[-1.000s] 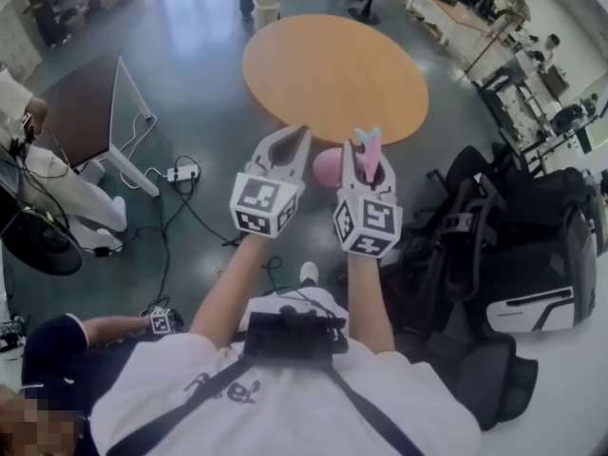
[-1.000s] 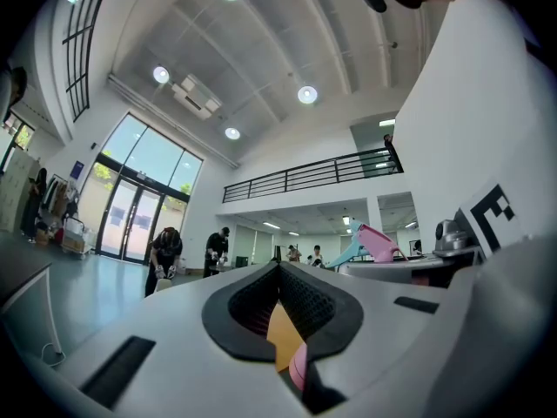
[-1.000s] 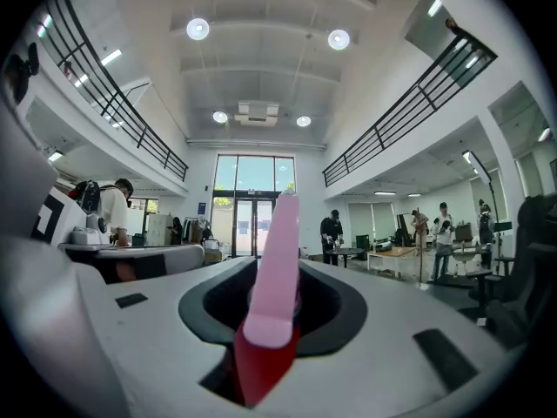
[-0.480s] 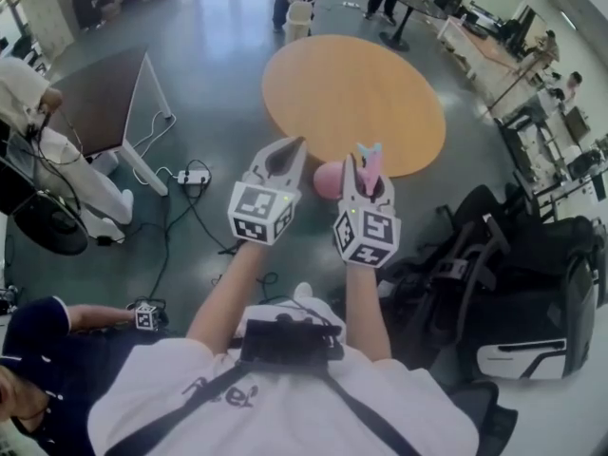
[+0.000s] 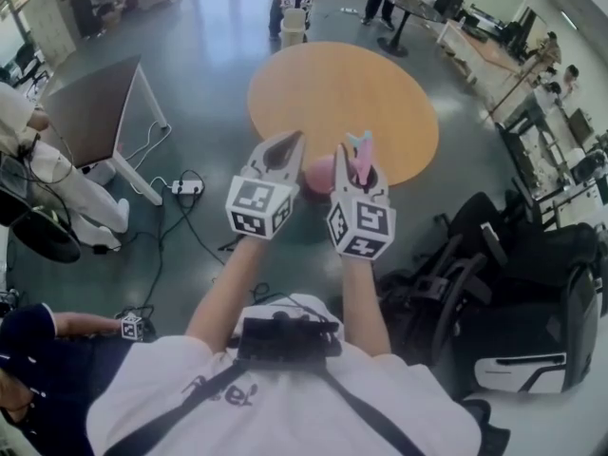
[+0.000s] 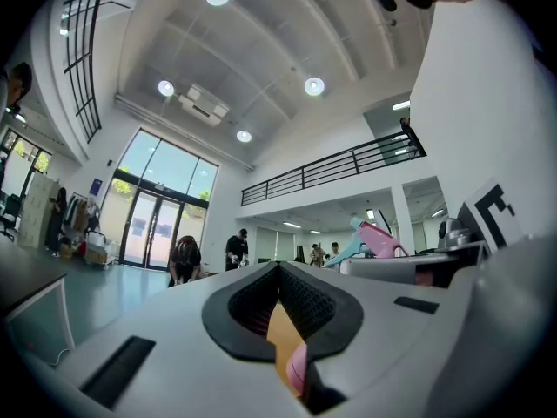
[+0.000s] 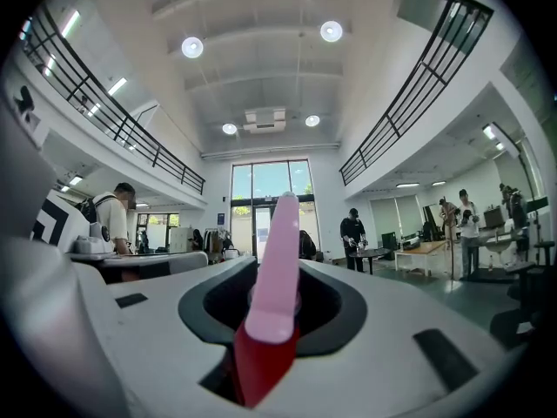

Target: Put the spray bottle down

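Spray bottle point(image 5: 321, 172) held near the bench's point(image 5: 342, 93) near edge
Right gripper point(image 5: 358, 160) pinches it, left gripper point(image 5: 290, 142) pressed together; released now, it'd likely hit the floor point(image 5: 190, 65).

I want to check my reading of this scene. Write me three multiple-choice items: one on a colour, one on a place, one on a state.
1. What colour is the round table?
A white
B orange-brown
C black

2. Where is the bottle?
A on the table
B in the right gripper
C on a shelf

3. The left gripper is
A empty
B shut on a cup
C shut on the bottle

Key:
1 B, its top shows orange-brown in the head view.
2 B, that gripper's jaws are closed on it, in the air short of the table.
3 A, nothing sits between its jaws.
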Demonstrator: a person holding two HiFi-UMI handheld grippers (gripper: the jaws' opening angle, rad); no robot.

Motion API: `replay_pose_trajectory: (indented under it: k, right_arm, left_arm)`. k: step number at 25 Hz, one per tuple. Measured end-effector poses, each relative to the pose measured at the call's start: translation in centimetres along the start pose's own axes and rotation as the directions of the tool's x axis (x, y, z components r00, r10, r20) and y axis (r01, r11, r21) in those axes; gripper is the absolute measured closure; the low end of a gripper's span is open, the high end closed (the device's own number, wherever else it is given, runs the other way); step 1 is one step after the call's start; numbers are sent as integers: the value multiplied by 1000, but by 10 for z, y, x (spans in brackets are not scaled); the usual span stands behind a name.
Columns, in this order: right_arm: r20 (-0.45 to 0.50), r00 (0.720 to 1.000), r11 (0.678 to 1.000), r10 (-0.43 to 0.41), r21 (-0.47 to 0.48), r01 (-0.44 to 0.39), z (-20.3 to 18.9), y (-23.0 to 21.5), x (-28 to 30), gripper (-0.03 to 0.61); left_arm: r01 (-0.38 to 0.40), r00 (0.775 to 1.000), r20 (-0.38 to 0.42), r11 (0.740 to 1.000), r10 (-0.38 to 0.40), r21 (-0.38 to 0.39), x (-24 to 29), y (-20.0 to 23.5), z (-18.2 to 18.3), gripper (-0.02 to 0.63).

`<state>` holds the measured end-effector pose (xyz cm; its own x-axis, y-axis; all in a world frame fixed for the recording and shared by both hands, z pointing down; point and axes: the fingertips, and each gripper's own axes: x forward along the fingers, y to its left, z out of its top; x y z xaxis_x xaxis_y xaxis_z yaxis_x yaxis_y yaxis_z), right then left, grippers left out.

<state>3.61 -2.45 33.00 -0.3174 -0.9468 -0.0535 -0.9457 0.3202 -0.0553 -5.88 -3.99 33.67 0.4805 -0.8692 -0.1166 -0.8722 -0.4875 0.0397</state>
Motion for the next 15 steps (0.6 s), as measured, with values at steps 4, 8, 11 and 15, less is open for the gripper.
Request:
replay_pose_trajectory:
  k: [4,8,11,15]
  right_arm:
    - [-7,1000,1000,17,9,-17,-3,-14,2,436]
    - [-9,999,999,30,25,-30,-7,-21,2,437]
    - [-7,1000,999,19,45,-19,-9,-27,4,437]
    - [-5,1000,998,29,49,-29,-7,-27,4,437]
  left_arm:
    - [-10,1000,1,1000,10,1,13,-12,-1,601]
    - [-26,1000,9,1000,26,10,15,-18,-1,601]
    - [-38,999,-3,999,38,18,14,-17,-6,601]
    - [-55,998,-18,998,55,8,14,-14,-12,601]
